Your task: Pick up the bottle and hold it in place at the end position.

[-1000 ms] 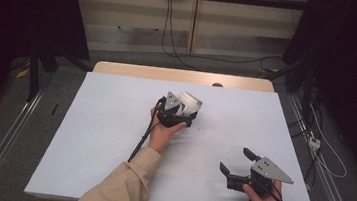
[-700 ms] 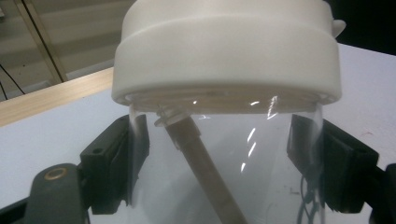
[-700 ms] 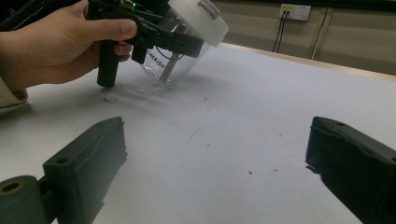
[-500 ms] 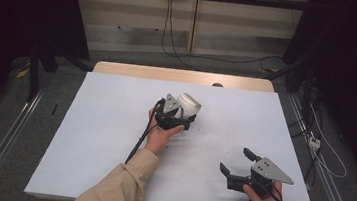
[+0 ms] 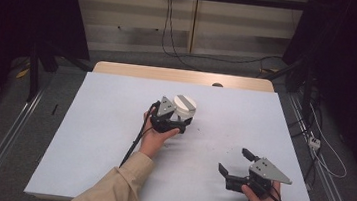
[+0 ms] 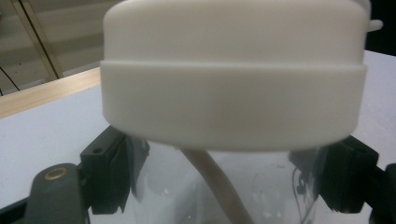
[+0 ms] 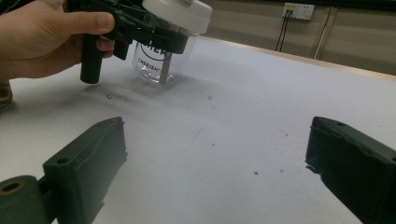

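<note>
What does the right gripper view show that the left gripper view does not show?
Right gripper view alone: the right gripper with open jaws over bare table, the hand on the left gripper, dark lettering on the jar, and the jar's base on the table.

Left gripper view alone: a close look at the lid, with the pads pressed on the clear wall at both sides.

Both: the jar, its white lid, a tan stick inside, the table.
</note>
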Tool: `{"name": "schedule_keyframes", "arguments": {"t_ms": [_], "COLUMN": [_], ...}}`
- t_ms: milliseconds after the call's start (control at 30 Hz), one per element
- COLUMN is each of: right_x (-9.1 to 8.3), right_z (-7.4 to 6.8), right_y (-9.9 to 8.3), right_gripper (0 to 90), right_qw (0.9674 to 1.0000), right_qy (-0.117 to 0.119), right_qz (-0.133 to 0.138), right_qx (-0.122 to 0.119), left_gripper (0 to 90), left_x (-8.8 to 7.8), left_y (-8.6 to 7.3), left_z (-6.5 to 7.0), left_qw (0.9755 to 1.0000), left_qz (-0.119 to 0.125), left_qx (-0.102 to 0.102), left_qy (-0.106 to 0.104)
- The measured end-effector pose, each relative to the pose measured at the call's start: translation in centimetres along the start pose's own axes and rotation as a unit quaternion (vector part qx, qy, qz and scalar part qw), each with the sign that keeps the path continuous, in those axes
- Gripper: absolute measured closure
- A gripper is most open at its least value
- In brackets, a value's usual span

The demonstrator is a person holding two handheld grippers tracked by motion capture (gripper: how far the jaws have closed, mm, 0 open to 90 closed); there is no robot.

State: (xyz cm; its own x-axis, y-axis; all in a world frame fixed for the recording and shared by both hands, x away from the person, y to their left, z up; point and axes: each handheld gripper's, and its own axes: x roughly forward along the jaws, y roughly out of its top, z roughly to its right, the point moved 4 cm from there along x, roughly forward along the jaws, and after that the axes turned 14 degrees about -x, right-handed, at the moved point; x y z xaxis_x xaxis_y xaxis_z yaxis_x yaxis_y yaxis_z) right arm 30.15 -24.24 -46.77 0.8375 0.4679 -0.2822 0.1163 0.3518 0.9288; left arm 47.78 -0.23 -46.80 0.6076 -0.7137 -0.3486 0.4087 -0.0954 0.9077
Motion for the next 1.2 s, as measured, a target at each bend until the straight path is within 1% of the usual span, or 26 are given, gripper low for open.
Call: {"name": "schedule_keyframes", "arguments": {"t_ms": [67, 167, 300, 400, 433, 533, 700, 767, 800, 833, 1000, 1067, 1100, 1200], "right_x": [0.1, 0.3, 0.6, 0.9, 1.1, 1.6, 2.4, 2.7, 2.8, 3.0, 4.0, 4.6, 4.9, 5.7], "right_z": [0.0, 0.0, -0.1, -0.1, -0.1, -0.2, -0.4, -0.5, -0.5, -0.5, -0.6, -0.8, -0.9, -1.2], "right_y": [0.0, 0.0, 0.3, 0.5, 0.6, 0.8, 1.2, 1.4, 1.5, 1.7, 2.6, 2.9, 3.0, 3.4], "right_gripper": [4.5, 4.5, 4.5, 4.5, 4.5, 4.5, 4.5, 4.6, 4.6, 4.9, 5.3, 5.2, 5.2, 5.0], "right_qw": [1.0, 1.0, 1.0, 1.0, 1.0, 1.0, 0.9999, 0.9998, 0.9997, 0.9997, 0.9997, 0.9991, 0.9988, 0.9984], "right_qy": [0.002, 0.003, 0.005, 0.004, 0.006, 0.007, 0.014, 0.018, 0.019, 0.018, 0.021, 0.04, 0.045, 0.051], "right_qz": [0.0, -0.001, -0.001, -0.002, -0.002, -0.003, -0.007, -0.009, -0.01, -0.009, -0.007, -0.006, -0.009, -0.013], "right_qx": [-0.001, 0.0, 0.002, 0.001, 0.003, 0.002, 0.004, 0.006, 0.008, 0.01, 0.01, 0.015, 0.018, 0.019], "left_gripper": [18.7, 18.7, 18.6, 18.6, 18.6, 18.6, 18.6, 18.4, 18.4, 18.4, 18.4, 18.4, 18.4, 18.2], "left_x": [-0.3, -0.8, -1.2, -1.4, -1.4, -1.6, -2.0, -2.1, -2.2, -2.2, -2.2, -2.2, -2.2, -2.1], "left_y": [-0.1, -0.3, -0.5, -0.6, -0.7, -0.8, -1.1, -1.2, -1.2, -1.2, -1.2, -1.2, -1.3, -1.4], "left_z": [0.0, -0.2, -0.2, -0.3, -0.3, -0.3, -0.4, -0.3, -0.4, -0.5, -0.4, -0.5, -0.5, -0.5], "left_qw": [1.0, 1.0, 1.0, 1.0, 0.9999, 0.9999, 0.9999, 1.0, 0.9999, 0.9999, 0.9999, 0.9999, 0.9998, 0.9998], "left_qz": [0.003, 0.001, -0.004, 0.0, 0.003, 0.002, 0.001, -0.003, -0.005, -0.005, -0.005, -0.005, -0.003, -0.002], "left_qx": [-0.008, -0.01, -0.005, -0.007, -0.012, -0.013, -0.011, -0.005, -0.003, -0.008, -0.005, -0.005, -0.01, -0.015], "left_qy": [-0.001, -0.001, -0.002, -0.004, -0.005, -0.003, -0.005, -0.004, -0.008, -0.011, -0.009, -0.012, -0.015, -0.014]}}
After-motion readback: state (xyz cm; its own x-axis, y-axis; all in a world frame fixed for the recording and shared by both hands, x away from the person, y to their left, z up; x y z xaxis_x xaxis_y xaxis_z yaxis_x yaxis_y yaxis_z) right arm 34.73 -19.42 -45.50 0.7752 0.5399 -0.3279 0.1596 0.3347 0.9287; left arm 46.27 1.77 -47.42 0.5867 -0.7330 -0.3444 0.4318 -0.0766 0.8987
